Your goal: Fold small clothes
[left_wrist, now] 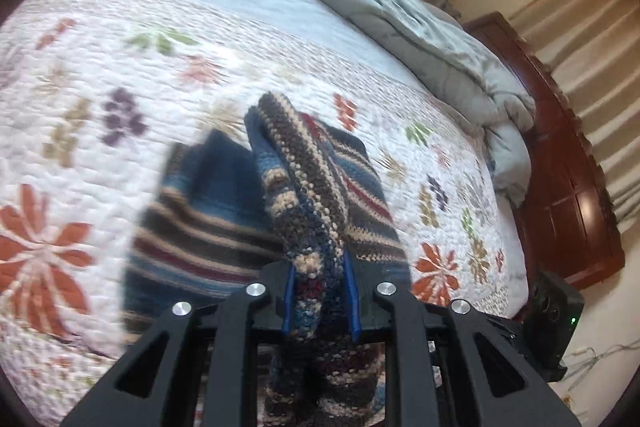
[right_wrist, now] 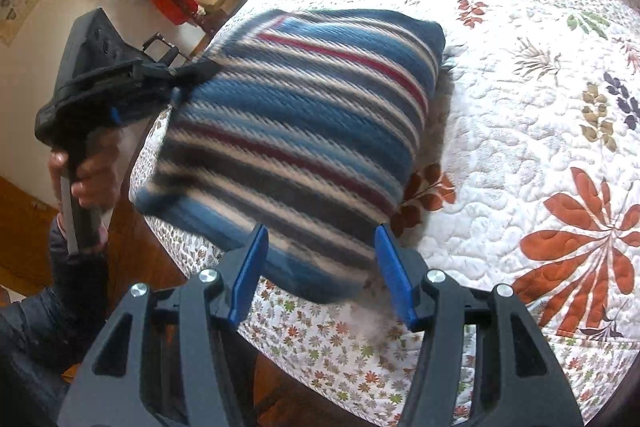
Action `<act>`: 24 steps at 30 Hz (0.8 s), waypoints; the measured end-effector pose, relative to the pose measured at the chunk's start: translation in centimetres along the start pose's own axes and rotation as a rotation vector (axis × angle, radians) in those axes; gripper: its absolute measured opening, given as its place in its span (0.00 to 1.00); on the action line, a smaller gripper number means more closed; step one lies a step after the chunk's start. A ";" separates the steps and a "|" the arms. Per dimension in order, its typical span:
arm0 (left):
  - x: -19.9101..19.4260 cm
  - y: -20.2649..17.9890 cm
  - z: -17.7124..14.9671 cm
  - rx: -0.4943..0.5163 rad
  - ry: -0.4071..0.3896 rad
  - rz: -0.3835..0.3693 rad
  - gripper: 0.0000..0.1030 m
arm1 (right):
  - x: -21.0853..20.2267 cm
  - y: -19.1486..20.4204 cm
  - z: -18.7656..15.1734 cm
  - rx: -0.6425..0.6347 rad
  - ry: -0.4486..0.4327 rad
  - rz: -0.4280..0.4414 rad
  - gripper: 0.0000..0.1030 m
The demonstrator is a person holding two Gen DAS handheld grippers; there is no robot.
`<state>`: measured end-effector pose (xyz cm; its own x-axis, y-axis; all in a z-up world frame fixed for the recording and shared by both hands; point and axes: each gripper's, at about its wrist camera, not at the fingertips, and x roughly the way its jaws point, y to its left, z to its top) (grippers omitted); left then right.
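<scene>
left gripper (left_wrist: 319, 301) angled downward, blue pads (left_wrist: 289, 301) pressed close onto a fold of striped knit cloth (left_wrist: 308, 187), carried by a bare hand (right_wrist: 86, 179) around the handle, dark sleeve (right_wrist: 60, 279) below the wrist. right gripper (right_wrist: 320, 273) also tilted downward, blue fingers (right_wrist: 250, 273) apart, nothing pinched between them.

Most of the floral quilt (right_wrist: 520, 131) lies bare toward the middle and far side of the bed, giving a gripper open passage. Near the bed's near edge the striped knit garment (right_wrist: 304, 115) takes up that corner. A bunched grey comforter (left_wrist: 420, 27) blocks the far edge, against the wooden headboard (left_wrist: 568, 195).
</scene>
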<state>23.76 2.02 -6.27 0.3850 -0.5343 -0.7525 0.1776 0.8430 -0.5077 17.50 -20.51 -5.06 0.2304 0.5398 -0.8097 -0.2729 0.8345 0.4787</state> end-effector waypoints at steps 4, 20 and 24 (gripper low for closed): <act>-0.9 4.1 0.4 -0.063 0.000 0.028 0.20 | 1.4 0.6 0.4 -0.009 0.024 0.009 0.55; 4.8 9.0 -1.8 -0.032 0.099 0.276 0.33 | 6.1 2.3 1.2 -0.036 0.105 -0.061 0.55; 2.0 8.4 -2.4 -0.043 0.093 0.287 0.44 | 5.9 2.4 1.2 -0.012 0.098 -0.036 0.61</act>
<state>23.84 7.87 -13.06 0.3286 -0.2797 -0.9021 0.0346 0.9581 -0.2845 19.32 -15.23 -8.32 0.1476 0.4959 -0.8557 -0.2773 0.8513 0.4455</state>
